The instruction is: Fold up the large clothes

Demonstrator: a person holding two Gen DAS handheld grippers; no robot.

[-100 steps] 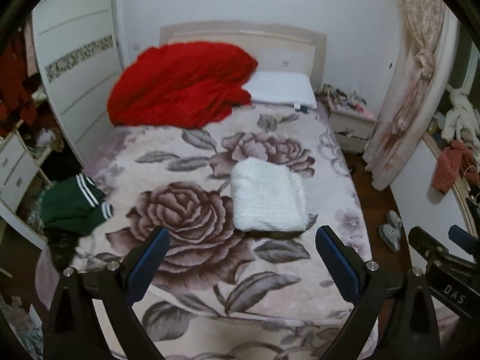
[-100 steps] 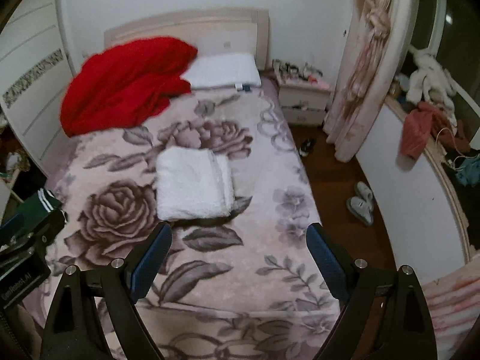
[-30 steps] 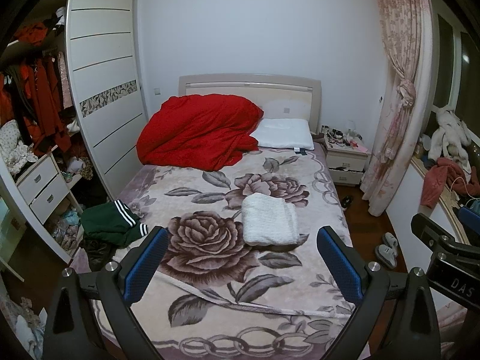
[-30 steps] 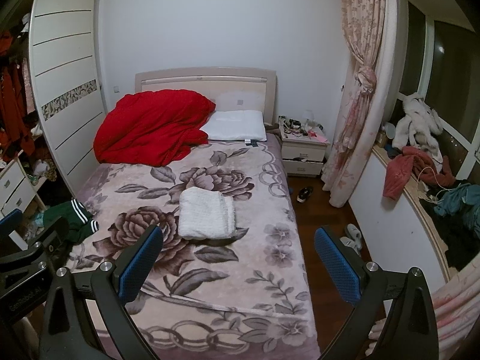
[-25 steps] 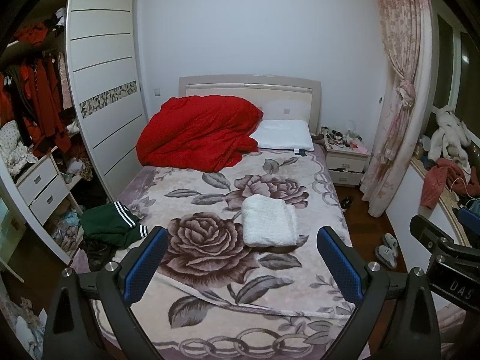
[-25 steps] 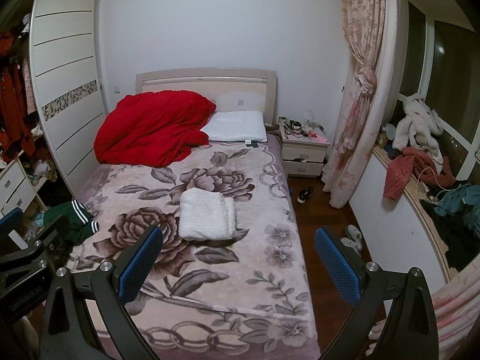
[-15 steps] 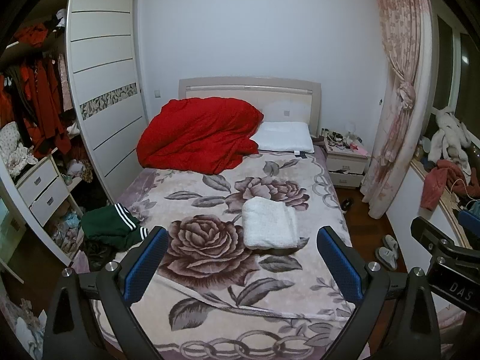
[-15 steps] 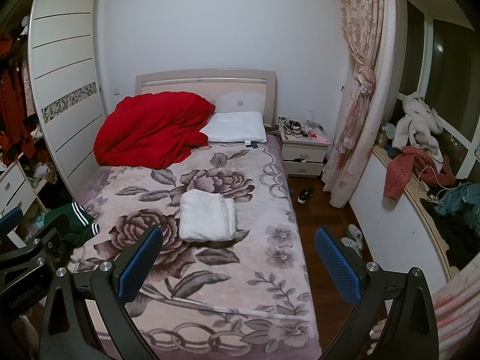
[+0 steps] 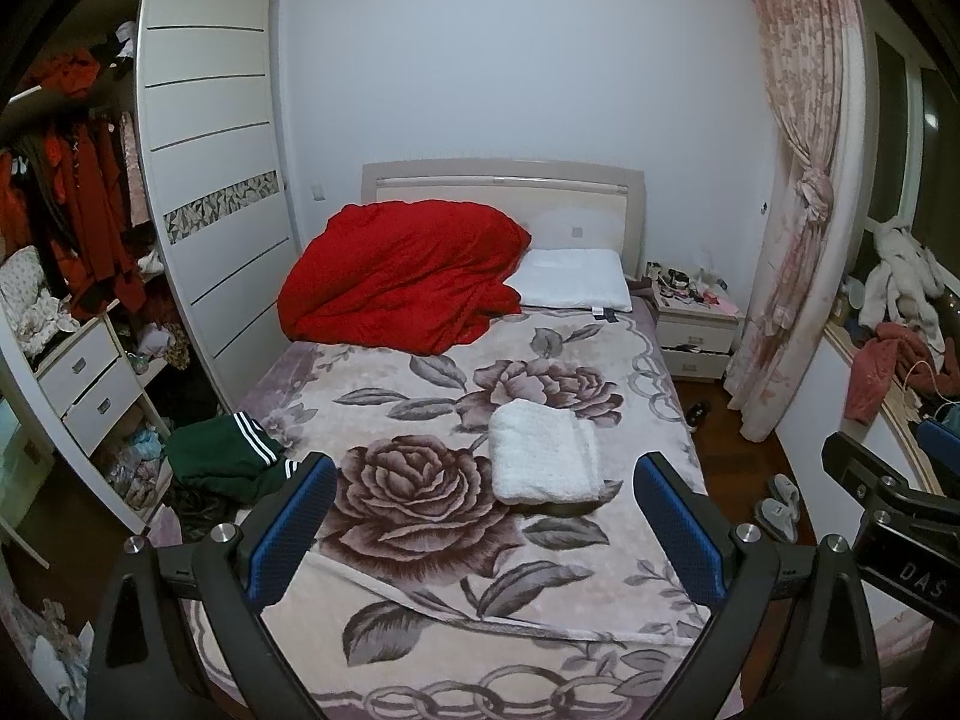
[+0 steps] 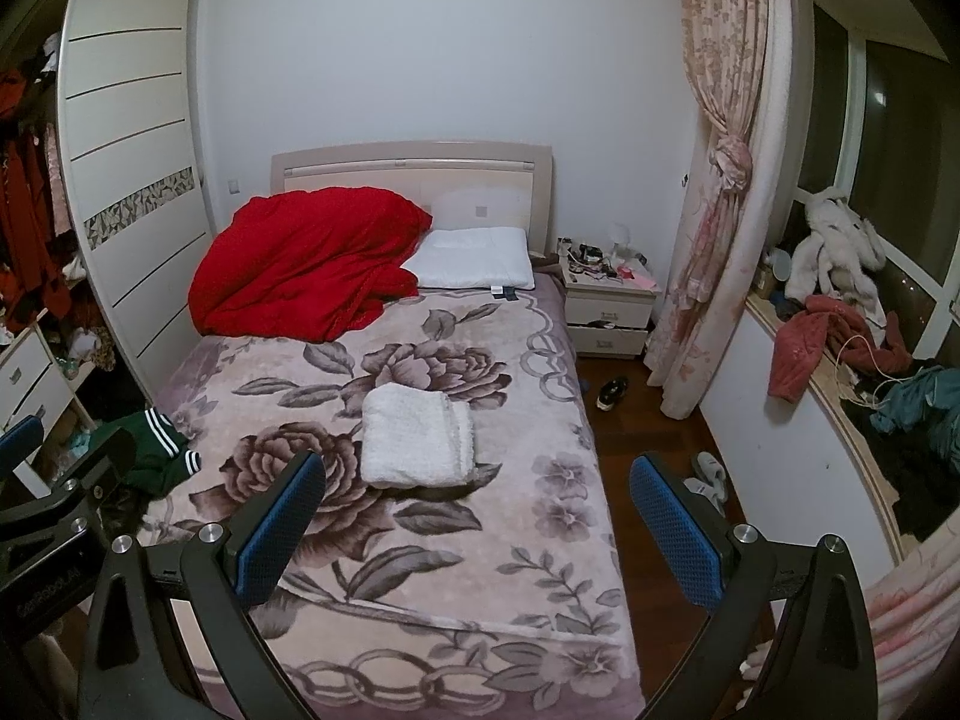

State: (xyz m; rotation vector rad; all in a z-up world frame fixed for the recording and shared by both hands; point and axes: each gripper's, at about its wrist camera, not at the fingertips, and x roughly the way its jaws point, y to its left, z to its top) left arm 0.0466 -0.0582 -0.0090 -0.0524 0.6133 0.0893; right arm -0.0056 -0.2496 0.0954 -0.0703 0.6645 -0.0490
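A white fluffy garment (image 9: 543, 451) (image 10: 417, 443) lies folded into a neat rectangle in the middle of the bed (image 9: 420, 540) (image 10: 540, 540), on the rose-patterned blanket. A dark green garment with white stripes (image 9: 225, 456) (image 10: 159, 450) is crumpled at the bed's left edge. My left gripper (image 9: 486, 525) is open and empty, held back above the foot of the bed. My right gripper (image 10: 477, 525) is open and empty too, at about the same distance. Neither touches any cloth.
A red quilt (image 9: 402, 276) and a white pillow (image 9: 570, 287) lie by the headboard. An open wardrobe (image 9: 198, 180) with drawers stands left. Right of the bed are a nightstand (image 10: 609, 312), curtain (image 10: 720, 180), slippers (image 10: 708, 474) and a clothes-strewn ledge (image 10: 840, 330).
Both grippers have pulled back and risen from close over the bed, so the whole room shows. In the last second they barely move. The white garment stays folded in place.
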